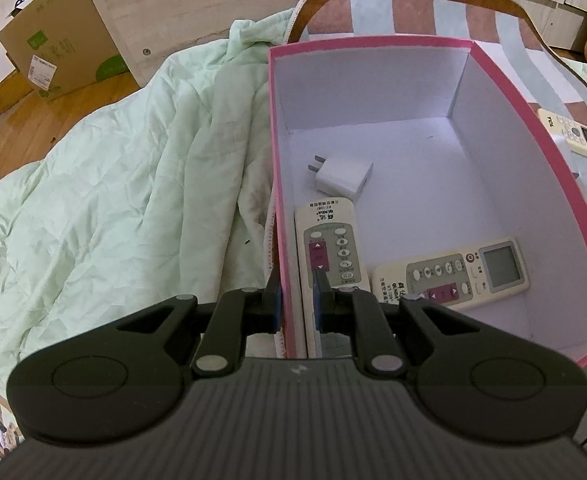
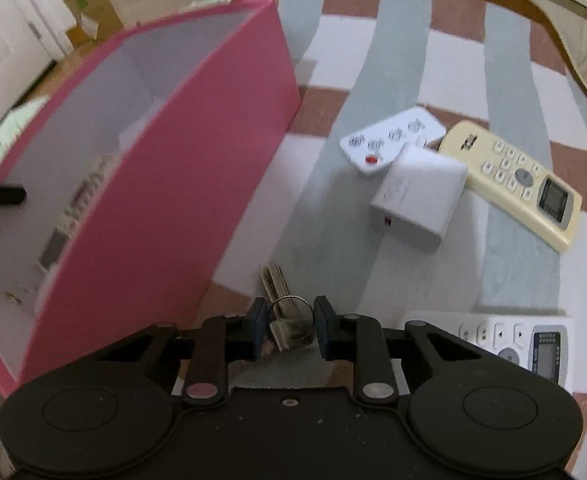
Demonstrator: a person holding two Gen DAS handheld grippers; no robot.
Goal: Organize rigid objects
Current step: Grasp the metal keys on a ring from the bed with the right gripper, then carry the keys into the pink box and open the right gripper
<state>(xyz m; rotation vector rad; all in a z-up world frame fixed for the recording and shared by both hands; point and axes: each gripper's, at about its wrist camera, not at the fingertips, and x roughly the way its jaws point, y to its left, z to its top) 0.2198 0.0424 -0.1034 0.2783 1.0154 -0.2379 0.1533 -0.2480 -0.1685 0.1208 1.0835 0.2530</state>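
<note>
Between right tool pads: silvery keys on ring.

Two remotes and a charger lie in the box; keys lie right of it.

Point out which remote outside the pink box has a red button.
The small flat white remote, lying farthest from the right gripper. The cream remote and the white remote with screens show no red button.

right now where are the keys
In the right wrist view, the keys lie on the striped cloth between the right tool's fingers, just right of the pink box.
</note>
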